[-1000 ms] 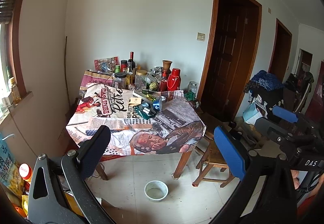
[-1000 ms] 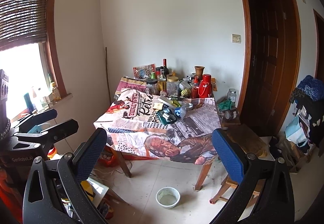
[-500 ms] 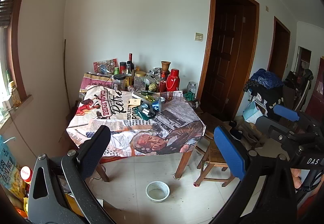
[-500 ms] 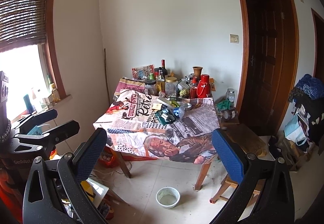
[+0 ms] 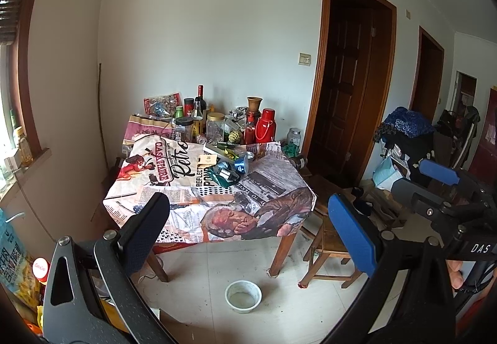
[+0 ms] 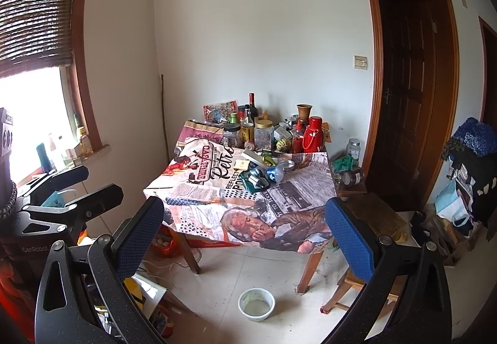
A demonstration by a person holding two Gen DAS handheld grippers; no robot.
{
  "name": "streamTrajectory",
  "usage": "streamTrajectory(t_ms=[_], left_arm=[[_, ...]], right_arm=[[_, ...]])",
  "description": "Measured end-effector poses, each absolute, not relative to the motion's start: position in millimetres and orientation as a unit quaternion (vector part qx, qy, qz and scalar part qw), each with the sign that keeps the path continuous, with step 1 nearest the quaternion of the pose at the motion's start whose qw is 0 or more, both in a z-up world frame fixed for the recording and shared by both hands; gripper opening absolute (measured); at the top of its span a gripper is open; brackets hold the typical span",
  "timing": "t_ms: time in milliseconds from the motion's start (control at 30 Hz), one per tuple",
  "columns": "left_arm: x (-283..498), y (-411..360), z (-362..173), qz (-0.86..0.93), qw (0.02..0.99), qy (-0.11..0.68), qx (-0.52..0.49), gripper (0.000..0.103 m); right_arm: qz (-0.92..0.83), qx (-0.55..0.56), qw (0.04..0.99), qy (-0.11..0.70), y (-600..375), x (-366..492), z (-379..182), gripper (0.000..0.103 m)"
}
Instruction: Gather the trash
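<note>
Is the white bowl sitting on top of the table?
No, the white bowl sits on the floor tiles in front of the table, near one wooden leg.

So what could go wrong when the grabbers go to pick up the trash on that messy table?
The crumpled trash pile lies just in front of tall glass bottles and jars, so a reach too far might knock them over. The white bowl sits on the floor by the table leg, where a foot might kick it. Both the left gripper and the right gripper are open and far off.
</note>
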State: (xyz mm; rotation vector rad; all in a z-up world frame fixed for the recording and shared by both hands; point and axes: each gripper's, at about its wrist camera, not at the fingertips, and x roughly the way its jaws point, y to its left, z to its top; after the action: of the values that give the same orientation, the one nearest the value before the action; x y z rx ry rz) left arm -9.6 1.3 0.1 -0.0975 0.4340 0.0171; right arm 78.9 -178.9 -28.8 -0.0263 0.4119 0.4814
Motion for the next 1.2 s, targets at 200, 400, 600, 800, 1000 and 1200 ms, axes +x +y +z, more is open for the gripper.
streamTrajectory(t_ms=[200, 400, 600, 800, 1000, 1200], left_arm=[[-10.1, 6.1, 2.9, 0.007, 0.976, 0.213, -0.047, 0.103], [-9.9, 14.2, 5.1, 0.002, 0.977, 0.209, -0.046, 0.103], [-6.4, 25.1, 6.3, -0.004, 0.977, 0.207, -0.047, 0.103], [3.7, 41.2, 7.1, -0.006, 0.977, 0.208, -0.054, 0.103], [22.5, 52.0, 5.3, 0.01, 0.976, 0.209, -0.055, 0.103], [59.4, 56.1, 0.6, 0.021, 0.976, 0.212, -0.047, 0.103]], right_arm=[[0.236, -0.013, 0.95, 0.202, -179.2, 78.2, -29.7, 0.103], [0.235, -0.012, 0.951, 0.201, -177.5, 79.2, -29.7, 0.103], [0.225, -0.015, 0.954, 0.199, -164.9, 82.7, -29.4, 0.103], [0.212, -0.012, 0.956, 0.204, -151.7, 90.8, -31.6, 0.103], [0.198, -0.013, 0.959, 0.204, -144.7, 111.7, -29.9, 0.103], [0.184, -0.011, 0.964, 0.193, -147.7, 150.1, -27.6, 0.103]])
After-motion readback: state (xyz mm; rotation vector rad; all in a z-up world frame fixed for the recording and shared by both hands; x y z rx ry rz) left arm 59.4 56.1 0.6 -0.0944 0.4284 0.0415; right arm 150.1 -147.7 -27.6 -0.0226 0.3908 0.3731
